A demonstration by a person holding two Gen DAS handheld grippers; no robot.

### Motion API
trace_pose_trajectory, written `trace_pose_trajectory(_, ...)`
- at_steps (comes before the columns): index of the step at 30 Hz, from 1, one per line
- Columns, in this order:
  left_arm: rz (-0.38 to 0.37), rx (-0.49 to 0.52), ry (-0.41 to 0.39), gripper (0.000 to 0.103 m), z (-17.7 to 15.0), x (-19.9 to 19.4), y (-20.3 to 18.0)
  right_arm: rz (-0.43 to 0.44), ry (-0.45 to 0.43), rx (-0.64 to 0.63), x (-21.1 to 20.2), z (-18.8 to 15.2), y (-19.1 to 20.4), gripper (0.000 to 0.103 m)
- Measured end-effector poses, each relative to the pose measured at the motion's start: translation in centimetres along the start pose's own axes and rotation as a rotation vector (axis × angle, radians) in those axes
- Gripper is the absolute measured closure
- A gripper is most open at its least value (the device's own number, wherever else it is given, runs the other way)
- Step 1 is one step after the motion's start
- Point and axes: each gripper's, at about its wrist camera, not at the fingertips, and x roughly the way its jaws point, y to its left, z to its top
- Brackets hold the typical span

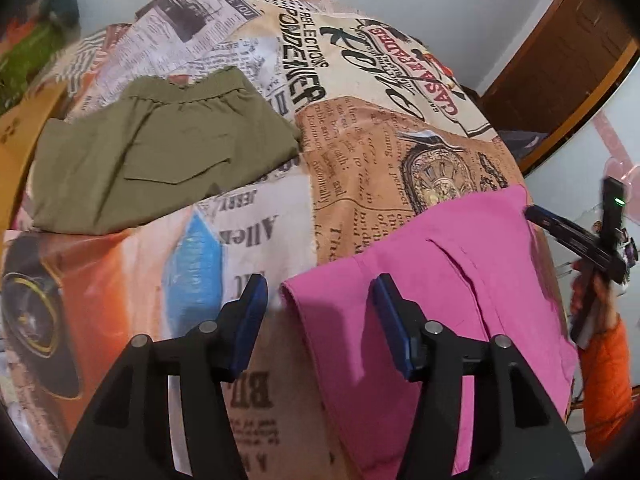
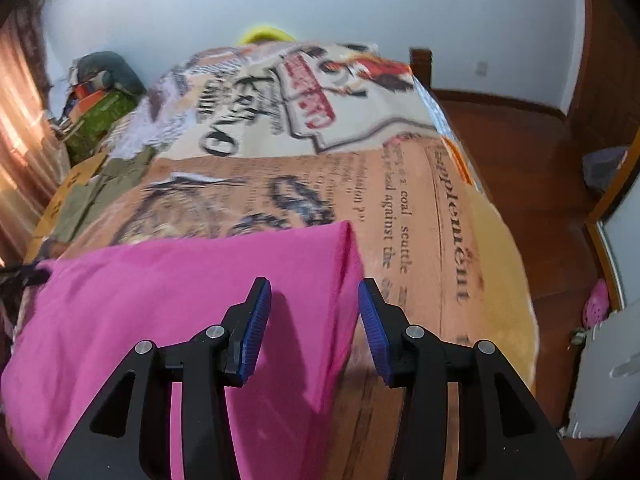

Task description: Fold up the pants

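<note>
Here your pink pants [image 1: 460,300] lie flat on the bed [image 1: 360,152], a smooth, matte fabric with a stitched seam and a few soft creases, its corners squared off. The bed's cover is a plush blanket printed like old newspaper clippings, with bold lettering, a pocket watch and an orange car. Farther off, toward the left side of the bed, a pair of olive green pants [image 1: 160,152] rests folded, its gathered elastic waistband and a flap pocket showing. Your left hand-held gripper [image 1: 318,298] tilts steeply down over the pink fabric's left corner; its ribbed blue pads [image 1: 250,320] stand apart, one on each side of that corner, pressing on nothing. Your right hand-held gripper [image 2: 314,304] also angles down, its jaws apart and empty, straddling the pants' right edge, with the left pad over the cloth and the right pad over the blanket. In the left wrist view the right tool appears at the far right edge, held by your hand [image 1: 600,292] in an orange quilted sleeve [image 1: 608,380].
</note>
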Motion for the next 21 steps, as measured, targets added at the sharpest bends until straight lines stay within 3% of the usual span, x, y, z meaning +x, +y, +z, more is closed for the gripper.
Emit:
trace_pose_trajectory(4,-0.021,-0.019,-0.017,0.058,0.3,0.0,0.0,0.054,-0.037,0.055,1.3,0.5,-1.3,0.065)
trace_pose_trajectory(5,-0.022,-0.016,-0.025,0.063,0.4,-0.1,0.0,0.059,-0.049,0.056,1.3,0.6,-1.3,0.081)
trace_pose_trajectory(7,-0.013,0.002,-0.042,0.074,0.7,-0.2,-0.4,0.081,-0.044,0.047,1.5,1.0,-1.1,0.098)
trace_pose_trajectory(9,0.032,0.036,-0.063,0.094,0.8,-0.4,-0.9,0.085,-0.041,0.012,1.7,1.0,-0.6,0.098)
trace_pose_trajectory(10,0.073,0.062,-0.073,0.094,0.9,-0.5,-1.3,0.073,-0.04,-0.017,1.8,1.0,-0.2,0.099)
trace_pose_trajectory(15,0.129,0.091,-0.085,0.094,1.4,0.1,-1.2,-0.029,-0.078,-0.065,1.3,1.2,-0.2,0.101)
trace_pose_trajectory(21,0.188,0.109,-0.062,0.093,2.3,1.2,-1.4,-0.077,-0.016,-0.102,1.9,1.7,0.1,0.101)
